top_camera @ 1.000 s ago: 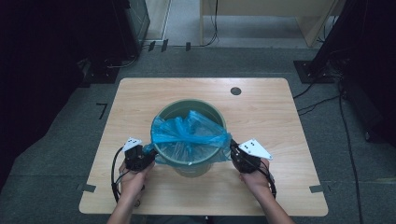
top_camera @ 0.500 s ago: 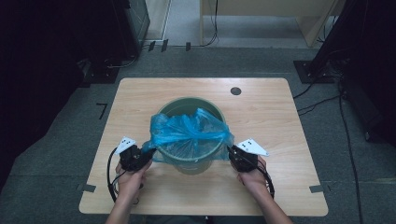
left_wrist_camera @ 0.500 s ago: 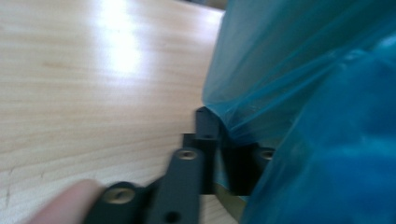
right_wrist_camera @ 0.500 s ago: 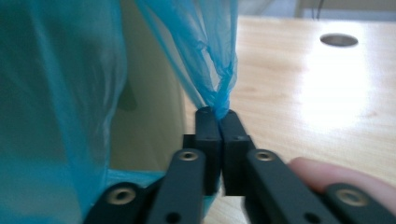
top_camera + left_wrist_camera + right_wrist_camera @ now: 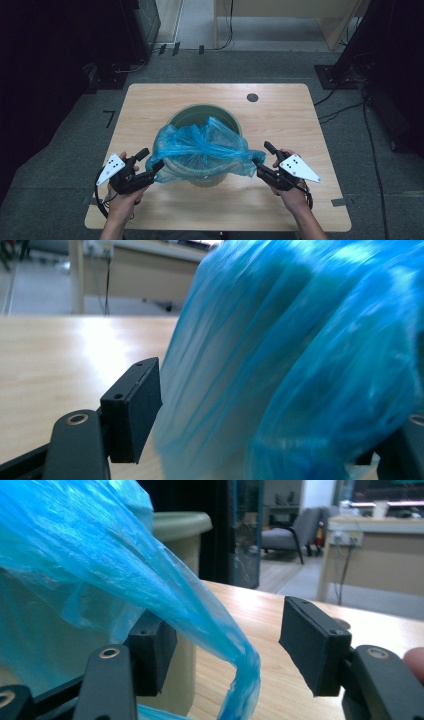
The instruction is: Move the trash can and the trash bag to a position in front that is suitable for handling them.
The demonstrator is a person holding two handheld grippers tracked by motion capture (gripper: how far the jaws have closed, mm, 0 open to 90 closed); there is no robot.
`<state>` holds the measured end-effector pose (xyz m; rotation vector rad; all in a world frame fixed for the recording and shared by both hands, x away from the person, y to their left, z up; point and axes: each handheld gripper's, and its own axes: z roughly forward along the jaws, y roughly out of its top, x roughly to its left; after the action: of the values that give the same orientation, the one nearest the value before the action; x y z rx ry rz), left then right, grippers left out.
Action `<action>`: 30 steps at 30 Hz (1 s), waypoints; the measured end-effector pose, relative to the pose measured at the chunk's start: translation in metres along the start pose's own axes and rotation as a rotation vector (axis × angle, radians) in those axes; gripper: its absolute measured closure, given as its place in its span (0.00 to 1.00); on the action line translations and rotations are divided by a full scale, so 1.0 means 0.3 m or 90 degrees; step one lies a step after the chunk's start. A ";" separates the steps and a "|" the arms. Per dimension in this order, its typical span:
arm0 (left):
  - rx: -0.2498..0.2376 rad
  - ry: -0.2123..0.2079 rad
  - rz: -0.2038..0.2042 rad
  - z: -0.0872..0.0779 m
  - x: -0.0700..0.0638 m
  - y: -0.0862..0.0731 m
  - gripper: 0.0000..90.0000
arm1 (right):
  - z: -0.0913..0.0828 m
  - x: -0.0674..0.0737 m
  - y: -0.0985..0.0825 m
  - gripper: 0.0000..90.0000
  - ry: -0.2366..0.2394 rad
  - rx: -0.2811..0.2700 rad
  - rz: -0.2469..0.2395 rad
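A green bin [image 5: 200, 110] stands mid-table with a blue plastic bag [image 5: 200, 145] draped over its mouth and near rim. My left gripper [image 5: 152, 159] sits at the bag's left edge, jaws open, with bag film [image 5: 300, 340] bulging between its pads [image 5: 132, 410]. My right gripper [image 5: 260, 154] is at the bag's right corner, also open. In the right gripper view a loose tail of the bag [image 5: 235, 665] hangs between the spread pads [image 5: 312, 650], touching neither clearly, beside the bin's wall [image 5: 182, 527].
The wooden table [image 5: 300, 115] has a dark round grommet [image 5: 252, 97] at the back right. Tape marks sit near its front corners. Dark equipment and cables [image 5: 345, 105] lie on the floor around it, with a desk [image 5: 380, 555] beyond.
Both hands have drifted outward and toward the person. The bag now spreads wider and lower over the bin's near rim.
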<state>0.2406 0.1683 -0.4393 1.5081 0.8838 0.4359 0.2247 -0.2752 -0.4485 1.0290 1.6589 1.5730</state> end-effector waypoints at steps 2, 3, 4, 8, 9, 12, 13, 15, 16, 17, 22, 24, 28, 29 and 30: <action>-0.013 -0.009 0.011 -0.008 -0.013 0.013 0.27 | -0.019 -0.003 0.015 0.44 0.016 -0.009 -0.013; -0.016 -0.015 0.016 -0.012 -0.019 0.018 0.27 | -0.027 -0.004 0.023 0.43 0.023 -0.010 -0.017; -0.018 -0.019 0.021 -0.014 -0.024 0.023 0.27 | -0.034 -0.004 0.029 0.42 0.031 -0.013 -0.021; -0.031 -0.032 0.030 -0.023 -0.042 0.038 0.27 | -0.053 -0.003 0.049 0.37 0.054 -0.020 -0.038; -0.030 -0.033 0.031 -0.025 -0.043 0.041 0.27 | -0.056 -0.002 0.053 0.35 0.062 -0.020 -0.041; -0.044 0.005 0.034 -0.034 -0.047 0.043 0.35 | -0.061 0.001 0.062 0.34 0.064 -0.012 -0.056; -0.042 0.026 0.032 -0.035 -0.046 0.043 0.54 | -0.063 -0.001 0.064 0.35 0.057 -0.011 -0.056; -0.033 0.063 0.011 -0.033 -0.041 0.044 0.72 | -0.061 -0.007 0.064 0.36 0.042 -0.005 -0.049; -0.033 0.067 0.004 -0.033 -0.040 0.044 0.78 | -0.060 -0.007 0.063 0.37 0.038 -0.003 -0.046; -0.028 0.076 0.005 -0.033 -0.042 0.046 0.82 | -0.060 -0.008 0.061 0.37 0.040 -0.002 -0.046; -0.013 0.101 0.004 -0.032 -0.053 0.058 0.96 | -0.067 0.002 0.058 0.38 0.080 0.005 -0.066; -0.010 0.110 0.003 -0.030 -0.056 0.064 0.98 | -0.074 0.003 0.062 0.38 0.096 0.004 -0.069; -0.008 0.121 -0.010 -0.028 -0.054 0.070 0.98 | -0.092 -0.005 0.075 0.37 0.138 -0.002 -0.058; -0.006 0.125 -0.012 -0.027 -0.052 0.071 0.98 | -0.096 -0.008 0.078 0.37 0.153 -0.003 -0.055; -0.007 0.129 -0.017 -0.025 -0.050 0.071 0.98 | -0.100 -0.009 0.080 0.37 0.163 -0.002 -0.055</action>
<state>0.2314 0.1636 -0.4141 1.4577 1.0579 0.5802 0.2030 -0.2932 -0.4221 0.7682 1.8435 1.7049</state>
